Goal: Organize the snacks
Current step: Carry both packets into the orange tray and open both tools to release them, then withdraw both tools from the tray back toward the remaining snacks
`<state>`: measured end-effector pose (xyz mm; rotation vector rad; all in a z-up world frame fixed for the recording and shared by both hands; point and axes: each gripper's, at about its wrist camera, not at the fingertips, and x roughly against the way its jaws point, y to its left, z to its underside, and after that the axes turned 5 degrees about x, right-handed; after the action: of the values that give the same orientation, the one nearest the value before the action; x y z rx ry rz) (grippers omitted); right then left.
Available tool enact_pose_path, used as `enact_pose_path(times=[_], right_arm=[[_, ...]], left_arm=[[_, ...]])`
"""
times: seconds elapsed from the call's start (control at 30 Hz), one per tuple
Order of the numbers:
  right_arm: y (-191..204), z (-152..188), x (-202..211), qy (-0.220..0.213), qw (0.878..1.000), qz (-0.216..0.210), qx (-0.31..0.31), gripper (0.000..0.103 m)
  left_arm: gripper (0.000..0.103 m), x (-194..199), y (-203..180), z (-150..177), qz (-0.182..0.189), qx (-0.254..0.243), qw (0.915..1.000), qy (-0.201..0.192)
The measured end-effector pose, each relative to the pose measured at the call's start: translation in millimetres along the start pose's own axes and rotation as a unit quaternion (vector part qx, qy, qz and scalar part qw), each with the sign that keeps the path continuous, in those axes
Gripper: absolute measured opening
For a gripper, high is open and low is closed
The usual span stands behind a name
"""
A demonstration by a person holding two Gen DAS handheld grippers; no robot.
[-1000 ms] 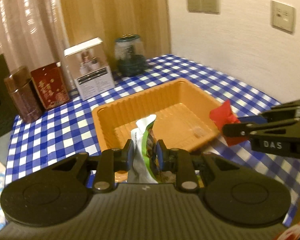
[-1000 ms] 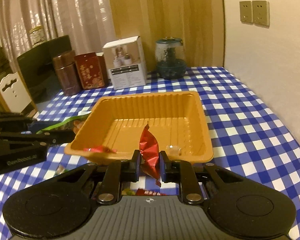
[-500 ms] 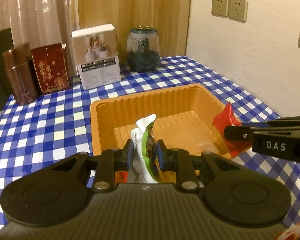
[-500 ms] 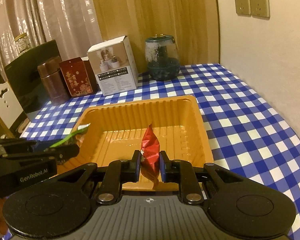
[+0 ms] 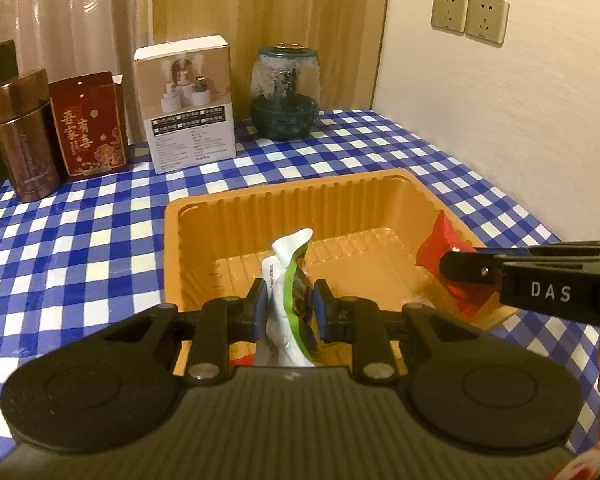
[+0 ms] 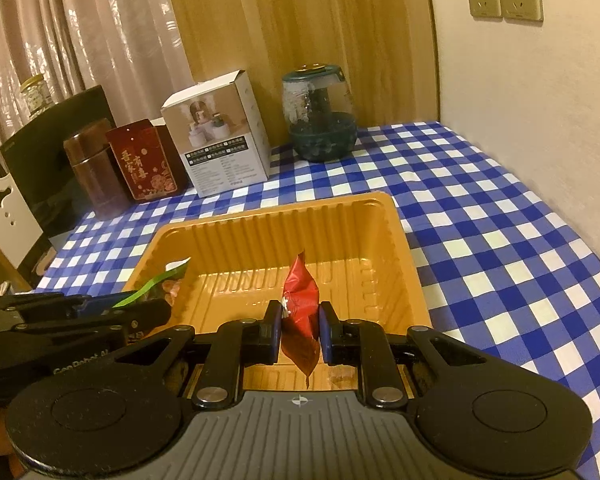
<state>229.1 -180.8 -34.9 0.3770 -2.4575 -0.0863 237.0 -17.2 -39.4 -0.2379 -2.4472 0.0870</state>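
An orange ribbed plastic tray (image 5: pixel 284 204) (image 6: pixel 260 236) sits on the blue checked tablecloth. My left gripper (image 5: pixel 287 312) is shut on a green and white snack packet (image 5: pixel 290 280) and holds it upright over the tray's near left part; it also shows in the right wrist view (image 6: pixel 156 280). My right gripper (image 6: pixel 299 330) is shut on a red snack packet (image 6: pixel 300 300) over the tray's near right part. The red packet shows in the left wrist view (image 5: pixel 440 248), held by the right gripper's fingers (image 5: pixel 472 268).
At the back of the table stand a brown tin (image 5: pixel 22 136), a red box (image 5: pixel 88 124), a white product box (image 5: pixel 188 104) and a glass jar (image 5: pixel 286 92). The wall (image 5: pixel 500 120) runs along the table's right edge. A dark chair (image 6: pixel 52 160) stands beyond the left edge.
Both grippers have moved forward and risen over the tray, each still holding its packet. The tray and the back objects have not moved.
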Motion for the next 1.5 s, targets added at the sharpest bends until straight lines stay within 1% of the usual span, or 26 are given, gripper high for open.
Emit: enact_pose_path(times=[0.07,0.1,0.13,0.33,0.4,0.43,0.47,0.57,0.7,0.73,0.8,0.87,0.9,0.93,1.0,1.03,1.07,1.3,1.5], right_arm=[[-1.4,-1.0,-2.0,-0.001,1.0,0.0,-0.003,0.019],[-2.1,-1.1,-2.7,-0.002,1.0,0.0,-0.004,0.019],[-2.6,-1.3,-3.5,-0.003,1.0,0.0,-0.004,0.019],[-5.1,-1.1,-5.5,-0.002,1.0,0.0,-0.009,0.02],[-5.7,-1.4,-5.8,-0.004,1.0,0.002,-0.007,0.02],[-5.7,-1.6,-6.2,-0.005,1.0,0.002,-0.007,0.02],[-5.3,-1.7,-6.4,-0.005,1.0,0.002,-0.007,0.02],[-4.1,-2.2,-7.6,-0.006,1.0,0.004,-0.004,0.02],[-2.8,-2.4,-9.9,-0.006,1.0,0.005,-0.004,0.02],[-3.0,-2.5,-9.9,-0.006,1.0,0.004,-0.004,0.02],[-3.1,-1.7,-10.6,-0.008,1.0,0.004,-0.007,0.02],[-5.5,-0.4,-12.5,-0.013,1.0,0.003,-0.015,0.021],[-7.8,-0.4,-13.9,-0.011,1.0,0.001,-0.022,0.021],[-10.2,-0.2,-14.1,-0.011,1.0,-0.005,-0.029,0.022],[-13.4,-0.7,-12.3,-0.015,0.999,-0.002,-0.039,0.03],[-14.8,-1.1,-10.4,-0.02,0.999,0.0,-0.042,0.042],[-16.2,-1.3,-8.8,-0.025,0.999,-0.001,-0.045,0.049],[-15.1,-2.1,8.0,-0.042,0.998,0.009,-0.039,0.049],[-7.7,6.5,37.4,-0.058,0.998,0.017,-0.032,0.049]], left_arm=[[0.024,-3.4,-0.6,0.2,0.004,0.0,1.0,-0.004],[0.027,-4.4,0.0,0.7,0.004,0.001,1.0,-0.006],[0.031,-5.3,0.7,0.9,0.002,0.004,1.0,-0.004],[0.036,2.2,9.7,2.1,-0.01,0.013,0.9998,-0.012],[0.042,4.5,10.6,2.9,-0.011,0.013,0.9997,-0.015],[0.048,5.5,10.8,3.3,-0.011,0.014,0.9997,-0.017],[0.051,6.3,10.5,3.4,-0.01,0.013,0.9997,-0.018],[0.057,7.5,9.9,4.2,-0.007,0.009,0.9998,-0.019],[0.058,7.3,10.0,3.7,-0.011,0.006,0.9997,-0.02],[0.06,7.5,10.3,3.7,-0.012,0.006,0.9997,-0.02],[0.063,7.4,11.1,3.8,-0.013,0.006,0.9997,-0.02],[0.072,7.3,11.7,4.1,-0.016,0.005,0.9997,-0.02],[0.073,7.3,12.1,4.3,-0.017,0.004,0.9997,-0.02],[0.074,7.5,12.7,4.6,-0.017,0.003,0.9996,-0.02],[0.076,7.7,14.1,4.9,-0.018,0.004,0.9996,-0.019],[0.077,8.2,14.9,5.1,-0.019,0.005,0.9996,-0.019],[0.078,8.9,15.5,5.3,-0.019,0.006,0.9996,-0.019],[0.08,18.6,17.5,4.6,-0.023,-0.002,0.9996,-0.019],[0.084,47.3,17.5,7.6,-0.019,-0.01,0.9995,-0.025]])
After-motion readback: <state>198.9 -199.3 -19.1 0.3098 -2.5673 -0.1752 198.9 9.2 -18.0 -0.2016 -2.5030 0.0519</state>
